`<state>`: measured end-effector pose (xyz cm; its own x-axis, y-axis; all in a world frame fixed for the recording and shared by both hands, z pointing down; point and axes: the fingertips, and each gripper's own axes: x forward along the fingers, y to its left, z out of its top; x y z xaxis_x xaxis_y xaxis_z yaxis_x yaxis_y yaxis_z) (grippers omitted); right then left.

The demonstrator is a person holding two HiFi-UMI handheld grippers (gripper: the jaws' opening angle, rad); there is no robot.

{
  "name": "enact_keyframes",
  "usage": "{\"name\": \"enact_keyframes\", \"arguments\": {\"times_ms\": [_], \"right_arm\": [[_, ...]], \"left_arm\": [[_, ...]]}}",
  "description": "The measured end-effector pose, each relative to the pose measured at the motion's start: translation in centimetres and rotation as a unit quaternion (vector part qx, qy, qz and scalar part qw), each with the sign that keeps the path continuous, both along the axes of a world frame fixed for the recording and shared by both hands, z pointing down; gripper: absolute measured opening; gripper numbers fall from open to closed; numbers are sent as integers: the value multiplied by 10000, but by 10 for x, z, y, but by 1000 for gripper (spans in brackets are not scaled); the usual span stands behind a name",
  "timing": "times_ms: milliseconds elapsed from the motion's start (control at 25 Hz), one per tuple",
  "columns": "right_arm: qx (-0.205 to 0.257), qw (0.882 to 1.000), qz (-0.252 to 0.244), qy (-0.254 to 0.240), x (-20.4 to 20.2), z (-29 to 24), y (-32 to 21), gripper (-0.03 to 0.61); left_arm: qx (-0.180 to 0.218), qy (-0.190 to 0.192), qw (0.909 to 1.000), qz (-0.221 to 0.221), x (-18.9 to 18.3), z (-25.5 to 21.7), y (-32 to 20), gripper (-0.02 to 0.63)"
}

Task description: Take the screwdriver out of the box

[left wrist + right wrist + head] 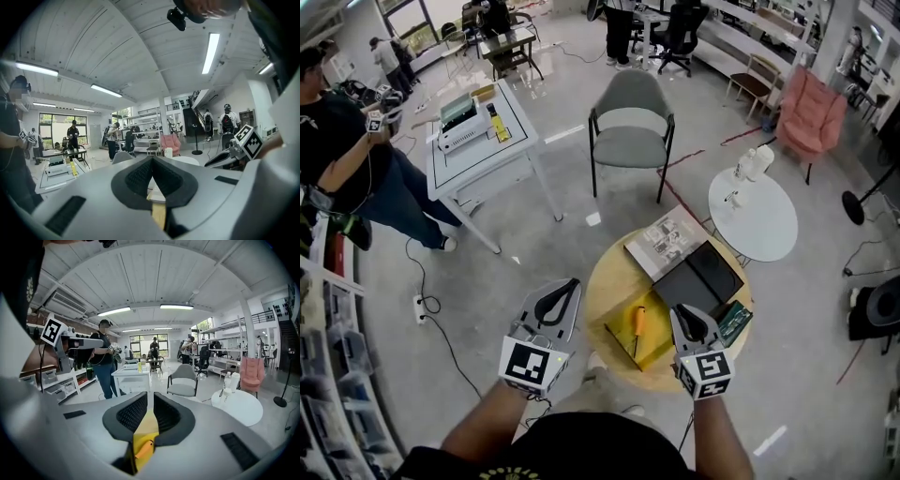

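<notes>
Right gripper [691, 316] slightly spread, empty, near screwdriver [638, 323] in box [654, 349]; left gripper [573, 282] pressed together, empty.

The screwdriver [638, 321] is seen with an orange handle, and the box [654, 345] is coloured yellow. The round table [605, 281] is shown in pale wood. Black-and-white square markers are borne on the grey left gripper [573, 282] and right gripper [682, 309]. The case [698, 278] is black; the booklet [667, 242] appears grey-printed.

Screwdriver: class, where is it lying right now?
In the head view the orange screwdriver lies in the yellow box on the round wooden table, just left of the right gripper.
</notes>
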<state>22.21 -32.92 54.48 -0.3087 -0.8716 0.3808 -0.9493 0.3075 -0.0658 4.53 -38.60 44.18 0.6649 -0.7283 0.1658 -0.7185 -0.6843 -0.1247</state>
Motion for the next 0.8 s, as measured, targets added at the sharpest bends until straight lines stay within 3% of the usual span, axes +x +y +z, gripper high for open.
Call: {"name": "enact_keyframes", "arguments": {"times_ms": [440, 800], "right_arm": [[-506, 9986, -99, -73, -14, 51, -18, 98], [-960, 9952, -165, -71, -21, 101, -22, 133]], "left_arm": [[16, 115, 9996, 245, 0, 7, -12, 12], [-113, 62, 9998, 179, -10, 22, -20, 12]]}}
